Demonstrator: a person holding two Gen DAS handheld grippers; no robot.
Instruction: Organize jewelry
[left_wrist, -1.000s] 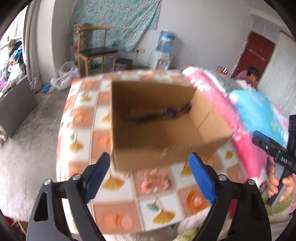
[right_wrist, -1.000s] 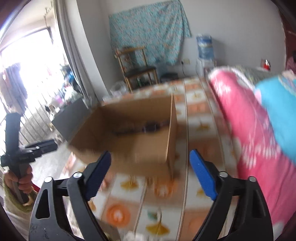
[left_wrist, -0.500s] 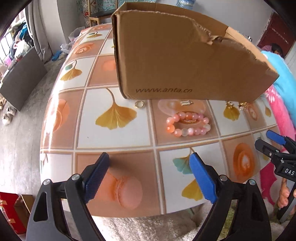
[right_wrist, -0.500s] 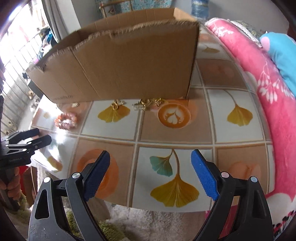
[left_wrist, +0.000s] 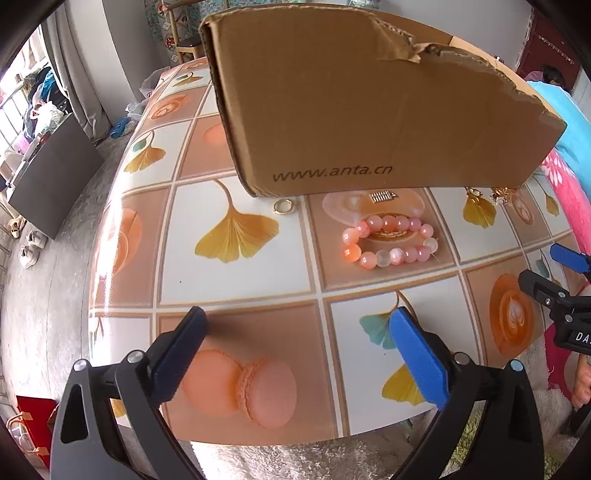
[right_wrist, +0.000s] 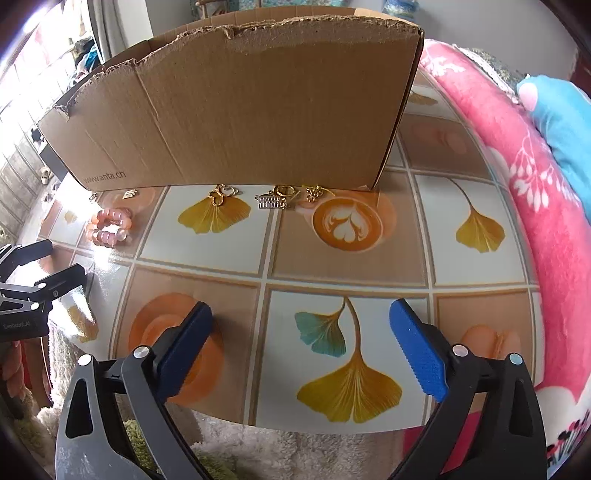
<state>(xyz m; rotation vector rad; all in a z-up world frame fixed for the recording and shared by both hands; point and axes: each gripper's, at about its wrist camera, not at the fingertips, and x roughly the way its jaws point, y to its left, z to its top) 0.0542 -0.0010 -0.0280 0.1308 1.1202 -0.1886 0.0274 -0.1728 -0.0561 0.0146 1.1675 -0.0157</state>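
The fingers (left_wrist: 417, 360) of the left gripper (left_wrist: 295, 354) stood wide, having just opened further, with nothing between them; those of the right gripper (right_wrist: 301, 349) (right_wrist: 417, 354) had done the same and were likewise empty. Both hung over the near edge of the counter (left_wrist: 240, 280), whose patterned cloth showed ginkgo leaves and macarons.

The cardboard box (left_wrist: 369, 99), at twelve o'clock in both views, hid its own inside and everything behind it; its torn rim ran ragged. On its near wall the print "www.anta.cn" (left_wrist: 332, 172) was readable.

The jewelry lay along the foot of the box: a pink bead bracelet (left_wrist: 389, 240) at about one o'clock from the left gripper, a gold ring (left_wrist: 283, 206), a small comb-like charm (left_wrist: 383, 195), and a cluster of gold charms (right_wrist: 280, 195) too small to make out singly. The right gripper's handle bore letters cut off at "DA" (left_wrist: 581, 336).
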